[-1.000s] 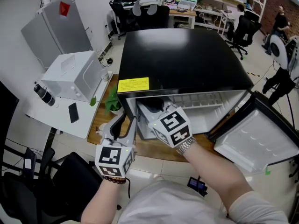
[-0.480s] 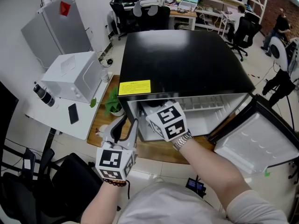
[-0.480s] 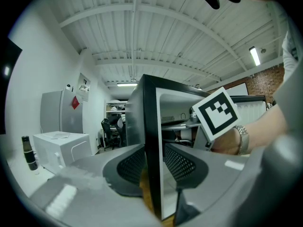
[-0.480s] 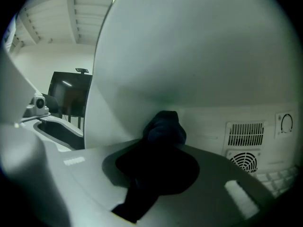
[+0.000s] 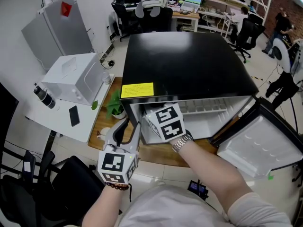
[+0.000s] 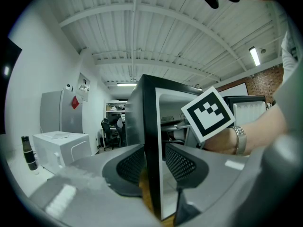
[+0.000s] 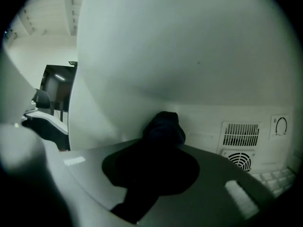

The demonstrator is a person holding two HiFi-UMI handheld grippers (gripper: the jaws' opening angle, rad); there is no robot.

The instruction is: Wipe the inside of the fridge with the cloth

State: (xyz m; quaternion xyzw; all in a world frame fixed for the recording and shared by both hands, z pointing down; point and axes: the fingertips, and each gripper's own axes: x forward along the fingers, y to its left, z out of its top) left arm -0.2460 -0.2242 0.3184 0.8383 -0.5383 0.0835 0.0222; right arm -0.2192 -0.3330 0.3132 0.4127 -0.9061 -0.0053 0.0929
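The fridge [image 5: 189,65] is black outside, white inside, with a yellow label [image 5: 137,90]; the cloth [image 7: 163,131] is dark, nearly black; the left gripper [image 5: 127,126] is grey, its cube [image 5: 117,167] white with black square markers; the table [image 5: 57,119] is white.

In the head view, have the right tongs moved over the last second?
Yes. The right tongs have shifted left, closer beneath the yellow label on the fridge's front edge.

One black fridge [image 5: 184,60], one cloth [image 7: 163,126], two hand-held grippers [image 5: 127,127] [image 7: 151,169], one phone [image 5: 74,114].
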